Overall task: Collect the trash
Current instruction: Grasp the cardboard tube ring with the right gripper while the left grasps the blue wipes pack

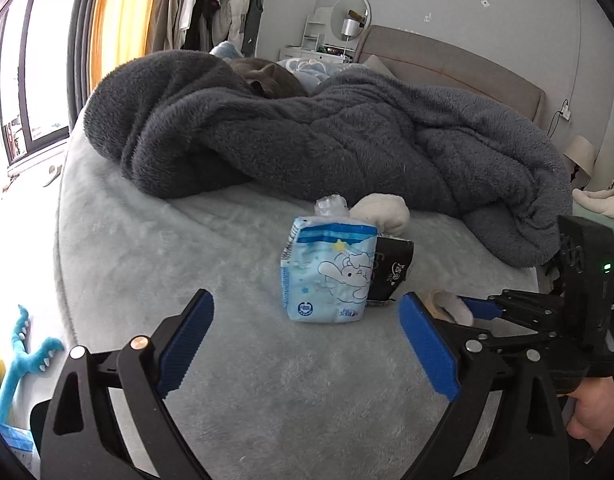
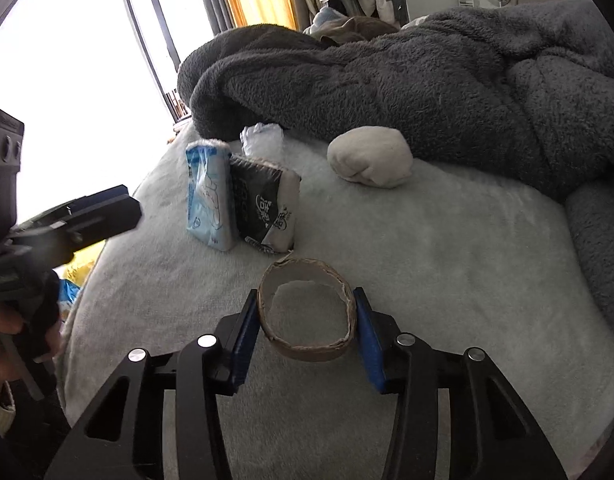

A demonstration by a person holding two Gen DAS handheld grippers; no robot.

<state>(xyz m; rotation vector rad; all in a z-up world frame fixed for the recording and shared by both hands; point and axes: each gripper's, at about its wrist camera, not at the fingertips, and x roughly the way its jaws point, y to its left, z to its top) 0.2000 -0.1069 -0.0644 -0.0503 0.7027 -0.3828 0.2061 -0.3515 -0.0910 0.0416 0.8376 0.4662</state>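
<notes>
1. Cardboard tube [image 2: 307, 312], low centre of the right wrist frame, sat squeezed between the right gripper [image 2: 307, 328] pads.
2. Left gripper [image 1: 307, 340] hung spread wide with nothing between its fingers, at bottom centre of its frame.
3. Just above, a blue tissue pack [image 1: 329, 274] touched a black tissue pack [image 2: 267, 208].
4. A white sock ball [image 2: 369, 157] lay higher, beside the grey blanket [image 1: 327, 136].

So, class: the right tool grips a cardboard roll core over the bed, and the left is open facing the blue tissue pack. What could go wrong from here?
1. The cardboard core is thin and already looks squeezed oval in the right tool; it may crush or slip out.
2. The blue tissue pack stands upright on the soft bed against the black pack; the open left tool could topple either or both.
</notes>
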